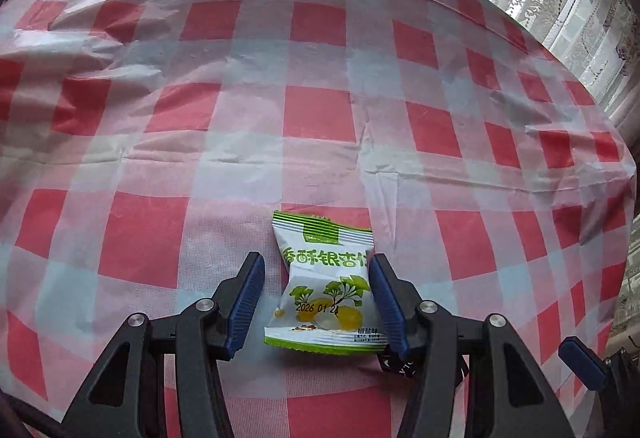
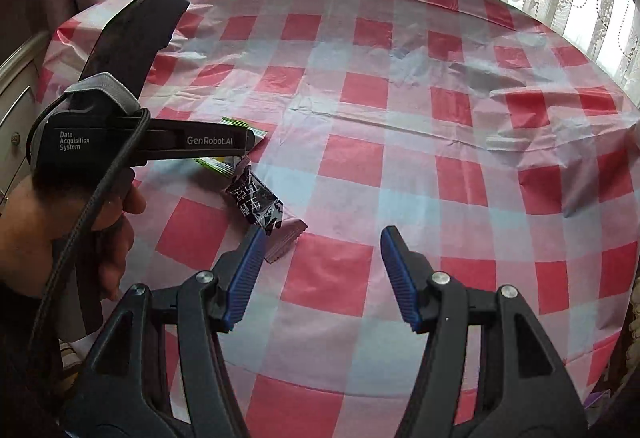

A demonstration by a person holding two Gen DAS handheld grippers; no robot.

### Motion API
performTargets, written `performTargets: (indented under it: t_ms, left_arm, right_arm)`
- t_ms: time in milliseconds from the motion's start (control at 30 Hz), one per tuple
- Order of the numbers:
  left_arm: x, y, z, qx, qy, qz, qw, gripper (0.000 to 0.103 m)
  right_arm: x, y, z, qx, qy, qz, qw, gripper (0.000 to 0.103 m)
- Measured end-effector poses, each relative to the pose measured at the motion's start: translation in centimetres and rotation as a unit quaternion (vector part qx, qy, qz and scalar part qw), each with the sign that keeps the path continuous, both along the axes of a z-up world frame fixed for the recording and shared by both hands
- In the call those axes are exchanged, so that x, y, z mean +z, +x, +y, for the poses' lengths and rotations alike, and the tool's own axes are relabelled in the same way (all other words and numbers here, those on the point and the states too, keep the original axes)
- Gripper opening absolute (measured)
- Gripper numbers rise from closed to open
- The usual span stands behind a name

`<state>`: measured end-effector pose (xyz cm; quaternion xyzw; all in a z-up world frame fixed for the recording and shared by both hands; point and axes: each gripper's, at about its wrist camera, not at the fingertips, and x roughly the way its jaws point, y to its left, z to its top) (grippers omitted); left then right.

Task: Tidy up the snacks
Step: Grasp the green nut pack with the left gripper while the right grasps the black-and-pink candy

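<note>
White-green snack packet [image 1: 325,286] lies between the parted left gripper [image 1: 316,266]; right gripper [image 2: 322,238] gapes empty.

Snack packet [image 1: 326,286] lies on tablecloth [image 1: 320,109], lower centre of left wrist view, between left gripper [image 1: 316,270] fingers. Right wrist view: dark snack packet [image 2: 256,203] left of centre, just beyond right gripper [image 2: 322,238], beside first packet.
</note>
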<state>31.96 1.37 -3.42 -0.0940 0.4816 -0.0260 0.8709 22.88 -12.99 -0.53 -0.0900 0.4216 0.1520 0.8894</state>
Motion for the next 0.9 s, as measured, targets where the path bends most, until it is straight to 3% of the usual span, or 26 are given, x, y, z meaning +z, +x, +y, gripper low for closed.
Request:
performTargets:
  t_ms: [67, 233, 433, 600, 900]
  left_arm:
    - [0.0, 0.2, 0.1, -0.002, 0.010, -0.007, 0.9999, 0.045]
    - [0.0, -0.4, 1.2, 0.002, 0.008, -0.023, 0.9997, 0.044]
    - [0.0, -1.1, 4.4, 0.042, -0.036, -0.032, 0.9980, 0.043]
    - [0.0, -1.5, 5.6, 0.061, -0.050, -0.035, 0.9963, 0.043]
    - [-0.2, -1.7, 6.2, 0.073, -0.056, -0.040, 0.9950, 0.043]
  right_arm:
    - [-0.8, 0.7, 0.7, 0.005, -0.003, 0.009, 1.000, 0.063]
    - [-1.7, 1.9, 1.9, 0.020, -0.004, 0.018, 1.000, 0.063]
    - [-2.4, 2.8, 3.5, 0.049, 0.005, 0.022, 0.999, 0.063]
    - [-3.3, 3.9, 4.7, 0.061, 0.007, 0.037, 0.997, 0.063]
    - [-4.0, 4.6, 4.5, 0.050, 0.005, 0.042, 0.998, 0.034]
